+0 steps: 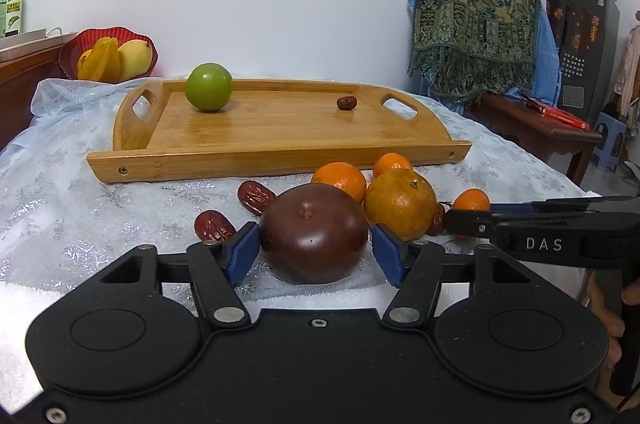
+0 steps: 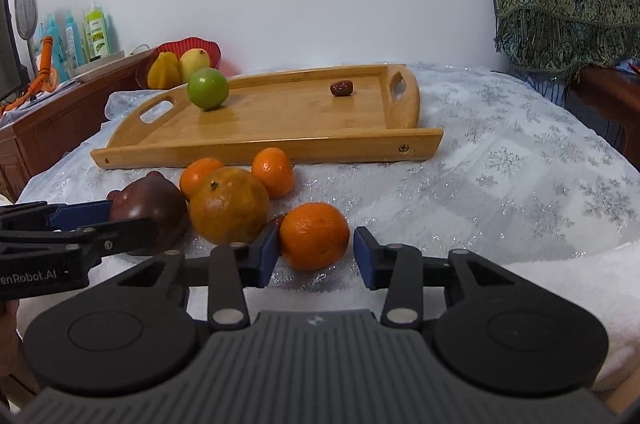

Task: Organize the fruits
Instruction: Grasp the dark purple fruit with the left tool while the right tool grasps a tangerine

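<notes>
A dark purple round fruit [image 1: 314, 232] rests on the white cloth, and my left gripper [image 1: 316, 248] is shut on it, a blue pad against each side. Beside it lie a big orange [image 1: 400, 204], two tangerines [image 1: 340, 180] and two red dates [image 1: 254, 196]. In the right wrist view a tangerine [image 2: 314, 234] sits between the pads of my right gripper [image 2: 316, 252]. Its left pad touches the peel and a thin gap shows at the right pad. The wooden tray [image 1: 280, 160] behind holds a green fruit [image 1: 209, 87] and a date [image 1: 346, 103].
A red bowl [image 1: 72, 44] with yellow fruits stands at the back left by a wooden cabinet [image 2: 60, 112] with bottles. A low wooden table [image 1: 532, 128] and a hanging patterned cloth [image 1: 476, 4] are off the bed's right edge. A hand [image 1: 612, 320] holds the right gripper.
</notes>
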Demonstrator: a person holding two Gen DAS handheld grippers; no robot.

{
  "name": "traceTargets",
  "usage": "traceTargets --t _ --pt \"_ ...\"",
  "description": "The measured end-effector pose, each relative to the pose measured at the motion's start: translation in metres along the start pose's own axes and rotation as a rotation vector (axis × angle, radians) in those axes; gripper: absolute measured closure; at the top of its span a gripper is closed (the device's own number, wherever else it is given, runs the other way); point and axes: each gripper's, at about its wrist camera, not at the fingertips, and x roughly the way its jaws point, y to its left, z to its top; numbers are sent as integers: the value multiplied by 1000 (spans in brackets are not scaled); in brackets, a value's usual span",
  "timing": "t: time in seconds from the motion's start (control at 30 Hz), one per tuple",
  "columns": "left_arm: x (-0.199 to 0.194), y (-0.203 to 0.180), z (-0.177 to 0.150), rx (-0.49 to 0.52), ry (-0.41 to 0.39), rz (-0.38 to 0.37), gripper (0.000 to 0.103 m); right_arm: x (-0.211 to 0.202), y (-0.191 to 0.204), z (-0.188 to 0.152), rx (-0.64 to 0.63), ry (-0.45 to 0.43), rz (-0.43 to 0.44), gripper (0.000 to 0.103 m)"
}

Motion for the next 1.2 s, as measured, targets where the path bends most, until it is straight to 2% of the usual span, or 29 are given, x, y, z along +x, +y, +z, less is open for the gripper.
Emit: traceTargets --t 0.2,0.37,0.97,1.2 --pt "7 -1 -1 2 2 13 39 4 2 0 -8 10 -10 59" --pt "17 2 -3 -47 33 8 40 5 4 0 -18 10 -16 59" --pt "19 -8 -6 7 18 44 42 8 7 -1 -46 8 -30 59" --pt "15 -12 -5 23 10 57 44 5 7 0 -29 -18 -37 62"
